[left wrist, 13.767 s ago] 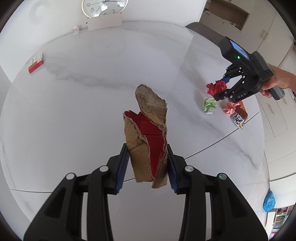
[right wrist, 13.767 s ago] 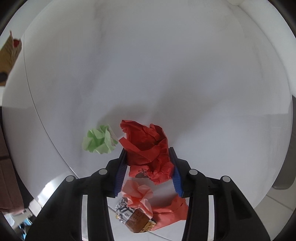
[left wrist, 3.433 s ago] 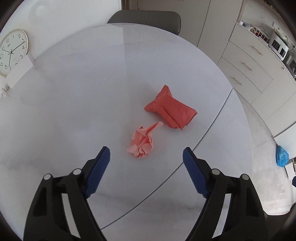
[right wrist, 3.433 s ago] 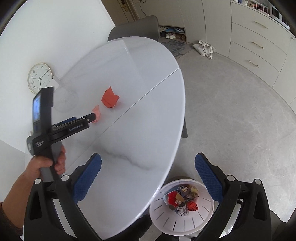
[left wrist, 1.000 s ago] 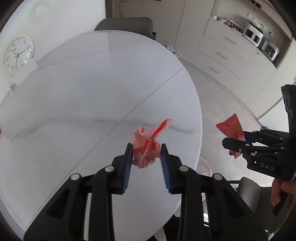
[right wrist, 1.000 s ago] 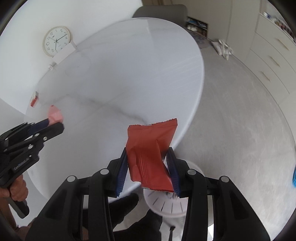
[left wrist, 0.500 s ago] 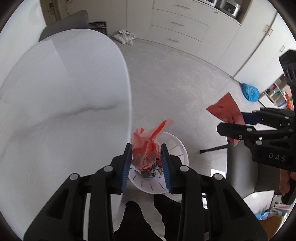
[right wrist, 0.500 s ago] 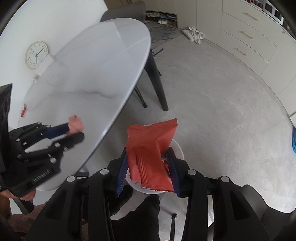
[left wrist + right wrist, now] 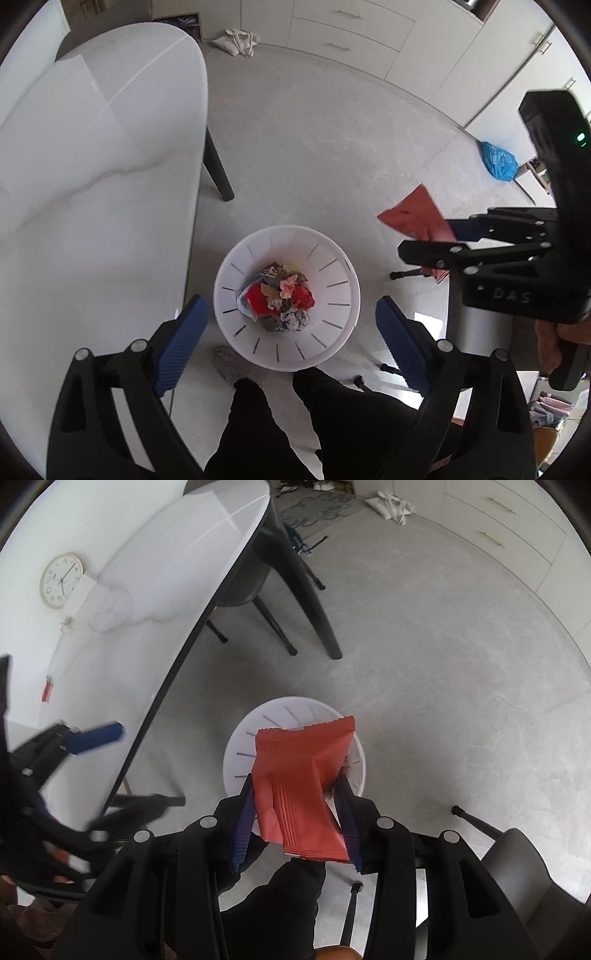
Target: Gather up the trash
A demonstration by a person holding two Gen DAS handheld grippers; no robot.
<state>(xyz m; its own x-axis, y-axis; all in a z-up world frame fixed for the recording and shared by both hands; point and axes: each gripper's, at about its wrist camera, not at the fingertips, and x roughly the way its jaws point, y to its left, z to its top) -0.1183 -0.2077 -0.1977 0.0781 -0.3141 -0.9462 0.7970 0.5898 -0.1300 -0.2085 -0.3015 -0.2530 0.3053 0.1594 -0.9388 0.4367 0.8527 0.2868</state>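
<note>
Jaws, left gripper [image 9: 288,332]: spread wide above the bin, nothing between them.
Jaws, right gripper [image 9: 297,823]: clamped on one red wrapper [image 9: 303,782], above the bin.
Bins: one white bin [image 9: 340,291] on the floor beside the counter [image 9: 92,184].
Bin contents: crumpled trash pile [image 9: 280,299], pink wad on top.

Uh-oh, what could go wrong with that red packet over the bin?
The red packet is clamped in the right gripper above the white bin. From the left wrist view it looks off to the bin's side, so if let go now it may land on the floor. It is flat and light, so it might flutter or catch on the rim.
</note>
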